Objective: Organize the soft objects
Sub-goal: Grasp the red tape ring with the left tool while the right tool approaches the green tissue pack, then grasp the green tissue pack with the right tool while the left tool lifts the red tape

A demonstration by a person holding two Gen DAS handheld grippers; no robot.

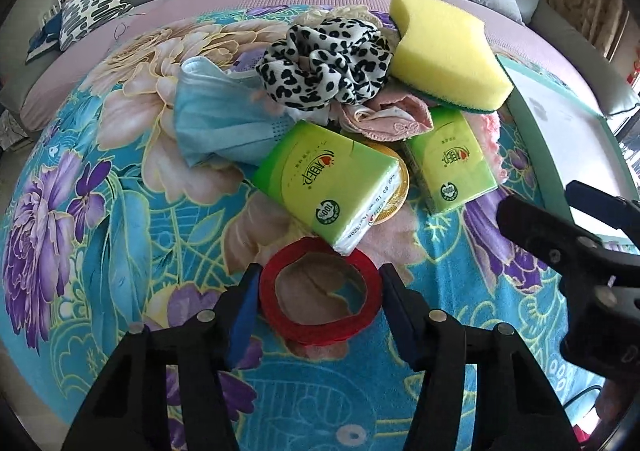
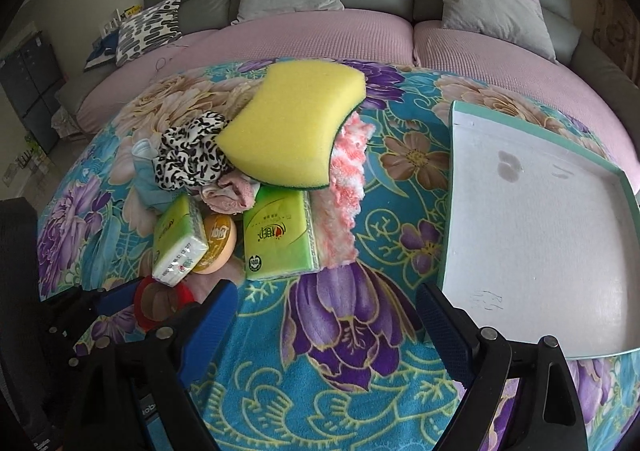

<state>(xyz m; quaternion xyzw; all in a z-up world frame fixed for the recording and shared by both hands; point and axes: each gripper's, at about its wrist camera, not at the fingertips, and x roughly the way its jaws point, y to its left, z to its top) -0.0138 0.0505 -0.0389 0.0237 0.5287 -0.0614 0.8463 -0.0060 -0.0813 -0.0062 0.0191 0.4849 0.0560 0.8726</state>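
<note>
One item in hand: red tape ring, nearest me in front of the heap, lies between my left gripper fingers, half closed, contact uncertain. Right gripper fingers wide, empty. Next: clamp, lift, carry to tray right of the heap

My left gripper straddles a red tape ring on the floral blanket, blue pads just beside its rim. Beyond lie two green tissue packs, a blue face mask, a leopard-print scrunchie and a yellow sponge.
</note>
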